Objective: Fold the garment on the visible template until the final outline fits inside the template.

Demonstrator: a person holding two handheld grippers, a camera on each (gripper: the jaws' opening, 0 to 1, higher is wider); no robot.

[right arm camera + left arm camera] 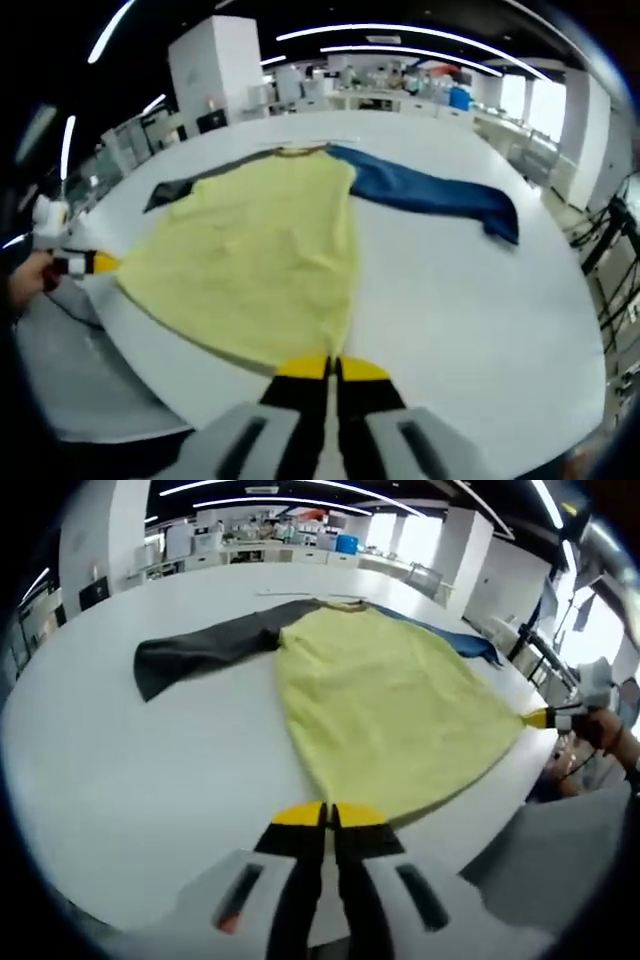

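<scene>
Holding a hem corner in each claw: entry for one long-sleeved garment with a pale yellow cloth body, spread flat on a round white worktop.

- Garment: collar toward the far side of the worktop, hem toward the near edge. One dark grey sleeve lies stretched out to one side; one blue sleeve lies stretched out to the other. Both sleeves rest on the worktop, unfolded.
- Left claw: yellow-tipped jaws together, apparently nipping the hem at its near corner. It is seen from across in the right gripper view, at the hem corner with a hand behind it.
- Right claw: yellow-tipped jaws together on the opposite hem corner, likewise apparently pinching cloth; seen in the left gripper view at the far hem corner.
- Template: no outline can be made out under or around the garment.
- Step in hand, by judgement: first fold not yet made; the hem is gripped at both corners, ready to lift.
- Next move calls for: raising both corners evenly and carrying the hem toward the collar, keeping the edge taut and square; the sleeves still need turning in over the body.
</scene>
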